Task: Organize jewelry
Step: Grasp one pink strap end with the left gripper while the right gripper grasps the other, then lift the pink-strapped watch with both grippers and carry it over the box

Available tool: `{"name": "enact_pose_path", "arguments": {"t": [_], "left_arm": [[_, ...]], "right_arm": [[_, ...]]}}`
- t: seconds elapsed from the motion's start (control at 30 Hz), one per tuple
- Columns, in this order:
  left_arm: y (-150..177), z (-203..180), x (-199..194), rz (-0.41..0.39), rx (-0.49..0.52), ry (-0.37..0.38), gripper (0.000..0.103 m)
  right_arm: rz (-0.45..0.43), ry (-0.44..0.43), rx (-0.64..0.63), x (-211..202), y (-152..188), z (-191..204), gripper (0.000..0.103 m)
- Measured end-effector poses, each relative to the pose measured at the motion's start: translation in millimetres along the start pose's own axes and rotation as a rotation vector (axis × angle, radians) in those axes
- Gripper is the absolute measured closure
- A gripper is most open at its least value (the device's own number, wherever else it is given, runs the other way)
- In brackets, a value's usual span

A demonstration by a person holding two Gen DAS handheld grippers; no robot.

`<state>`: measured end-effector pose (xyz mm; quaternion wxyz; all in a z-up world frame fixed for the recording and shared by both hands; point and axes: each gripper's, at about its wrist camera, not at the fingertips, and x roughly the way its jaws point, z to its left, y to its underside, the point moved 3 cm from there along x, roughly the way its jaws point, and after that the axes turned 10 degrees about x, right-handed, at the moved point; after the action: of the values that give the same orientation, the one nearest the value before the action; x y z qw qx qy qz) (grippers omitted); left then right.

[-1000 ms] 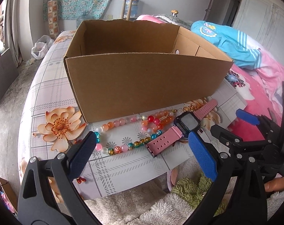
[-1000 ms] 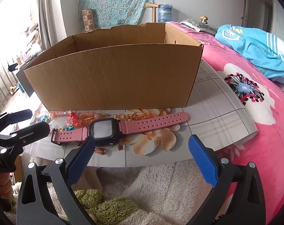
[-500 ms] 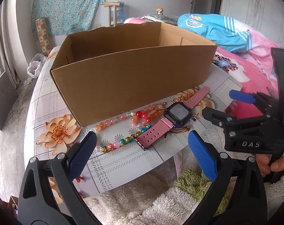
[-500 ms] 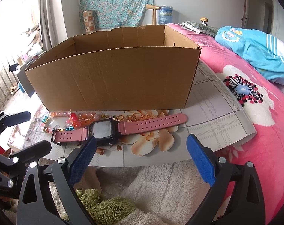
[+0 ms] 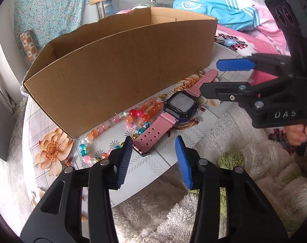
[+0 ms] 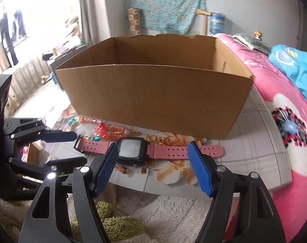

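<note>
Two grippers close in, both empty: left gripper [image 5: 153,147] hovers at the pink watch [image 5: 178,106] strap's buckle end, right gripper [image 6: 151,149] near its face.

You have one box [image 5: 121,70] standing open, one pink watch [image 5: 180,106] lying in front of it, and one tangle of beads [image 5: 133,117] beside the watch; how many strands it holds you cannot tell. Two grippers show, left [image 5: 153,160] and right [image 6: 153,167].
</note>
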<state>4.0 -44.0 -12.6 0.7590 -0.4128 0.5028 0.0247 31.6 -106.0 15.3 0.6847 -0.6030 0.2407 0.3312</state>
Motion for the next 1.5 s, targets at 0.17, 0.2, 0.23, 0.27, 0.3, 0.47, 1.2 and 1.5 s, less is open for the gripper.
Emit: {"name": "enact_pose_path", "arguments": {"t": [0.17,0.2,0.23,0.27,0.3,0.47,1.2,1.5], "left_arm": [[1,3,2,0.004,0.025,0.008,0.074],[2,4,2,0.007,0.022,0.021,0.075],[2,4,2,0.009,0.017,0.03,0.076],[3,5,2,0.009,0.013,0.035,0.076],[3,4,1,0.007,0.013,0.041,0.076],[2,0,0,-0.002,0.031,0.06,0.076],[-14,-49,10,0.034,0.341,-0.127,0.066],[-20,-58,16,0.052,0.327,-0.143,0.098]], "right_arm": [[0.088,-0.117,-0.222,18,-6,20,0.034],[0.113,-0.135,-0.267,23,-6,24,0.034],[0.132,-0.144,-0.311,28,-5,28,0.034],[0.148,-0.151,-0.352,31,-5,31,0.034],[0.163,-0.16,-0.393,34,-4,35,0.034],[0.237,-0.169,-0.53,48,-1,44,0.038],[0.5,-0.456,-0.437,54,-38,1,0.053],[0.517,-0.522,-0.392,52,-45,-7,0.053]]}}
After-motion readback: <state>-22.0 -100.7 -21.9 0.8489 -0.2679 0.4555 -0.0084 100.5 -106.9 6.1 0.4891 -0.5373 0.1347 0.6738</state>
